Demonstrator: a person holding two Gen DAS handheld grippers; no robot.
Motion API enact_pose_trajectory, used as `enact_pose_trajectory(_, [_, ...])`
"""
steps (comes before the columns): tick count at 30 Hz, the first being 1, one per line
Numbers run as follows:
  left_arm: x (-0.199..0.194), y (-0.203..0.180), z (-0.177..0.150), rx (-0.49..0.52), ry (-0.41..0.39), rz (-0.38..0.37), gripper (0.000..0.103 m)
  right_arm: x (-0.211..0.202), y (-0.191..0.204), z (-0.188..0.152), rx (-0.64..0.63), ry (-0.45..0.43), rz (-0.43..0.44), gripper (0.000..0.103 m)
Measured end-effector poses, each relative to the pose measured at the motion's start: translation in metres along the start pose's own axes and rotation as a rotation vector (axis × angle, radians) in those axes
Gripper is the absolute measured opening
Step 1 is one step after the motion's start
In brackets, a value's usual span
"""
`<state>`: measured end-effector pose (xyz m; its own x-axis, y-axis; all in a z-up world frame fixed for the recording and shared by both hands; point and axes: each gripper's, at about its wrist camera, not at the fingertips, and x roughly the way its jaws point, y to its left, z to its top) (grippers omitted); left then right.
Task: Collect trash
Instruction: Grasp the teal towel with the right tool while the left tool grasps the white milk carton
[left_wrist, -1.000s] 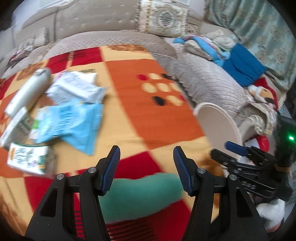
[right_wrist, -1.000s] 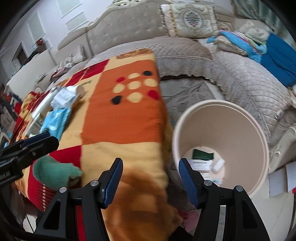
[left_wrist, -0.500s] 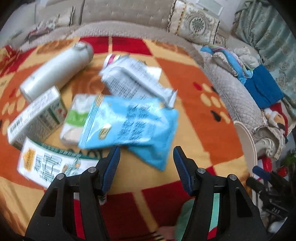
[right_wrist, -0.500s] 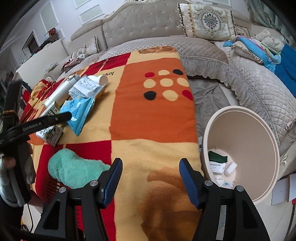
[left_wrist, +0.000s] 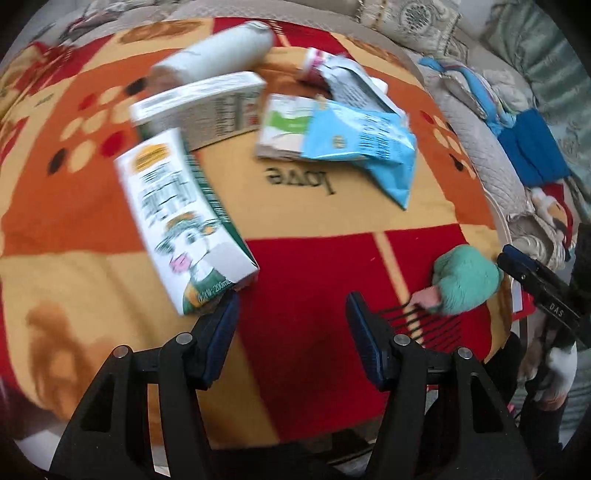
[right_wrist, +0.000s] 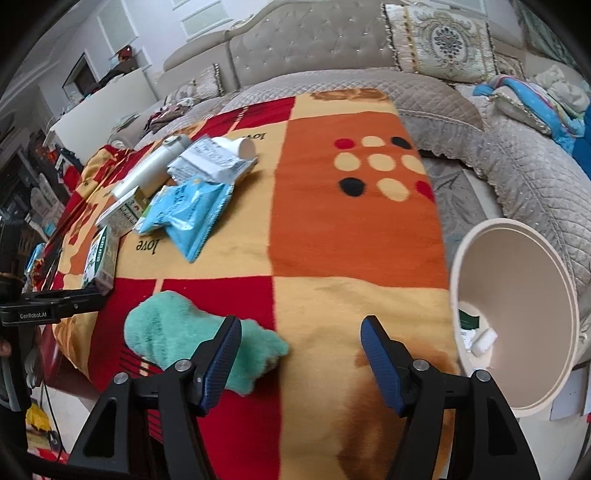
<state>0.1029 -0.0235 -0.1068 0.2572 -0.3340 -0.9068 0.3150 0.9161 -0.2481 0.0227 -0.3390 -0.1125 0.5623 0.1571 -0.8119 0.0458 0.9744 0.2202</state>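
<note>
Since before, our left tool (left_wrist: 291, 314) swung over to the green-and-white milk carton (left_wrist: 177, 218), jaws apart, empty; right tool (right_wrist: 301, 347), also apart, hovers near the carton's blanket (right_wrist: 351, 240).

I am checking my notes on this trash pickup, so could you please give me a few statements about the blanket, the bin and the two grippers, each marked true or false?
1. The left gripper is open and holds nothing. True.
2. The right gripper is clamped on the green cloth. False: it is open and the cloth lies on the blanket by its left finger.
3. The bin is empty. False: a few pieces of trash lie at its bottom.
4. The blue wrapper lies partly over a green and white carton. True.
5. The carton with the cartoon figure stands upright. False: it lies flat, close to the left gripper's left finger.
</note>
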Motion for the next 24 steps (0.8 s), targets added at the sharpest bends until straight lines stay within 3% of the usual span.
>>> enact_pose_trajectory(7, [-0.04,0.013,-0.013,-0.029,-0.107,0.009,0.058,0.0,0.019,-0.001,-0.043,0.008,0.087,0.066])
enact_pose_trajectory(9, [-0.047,0.015,-0.012,-0.049,-0.143,-0.005,0.061,0.001,0.028,-0.002,-0.077,0.027,0.128,0.072])
enact_pose_trajectory(11, [-0.05,0.018,-0.007,-0.063,-0.188,0.028,0.066,0.001,0.038,-0.003,-0.114,0.037,0.157,0.077])
enact_pose_trajectory(15, [-0.043,0.031,0.005,-0.113,-0.23,0.094,0.066,0.005,0.06,-0.006,-0.229,0.054,0.203,0.079])
enact_pose_trajectory(20, [-0.018,0.045,0.017,-0.185,-0.22,0.142,0.066,0.022,0.089,-0.01,-0.431,0.093,0.152,0.084])
enact_pose_trajectory(24, [0.003,0.048,0.025,-0.186,-0.201,0.17,0.066,0.041,0.096,-0.01,-0.493,0.121,0.124,0.084])
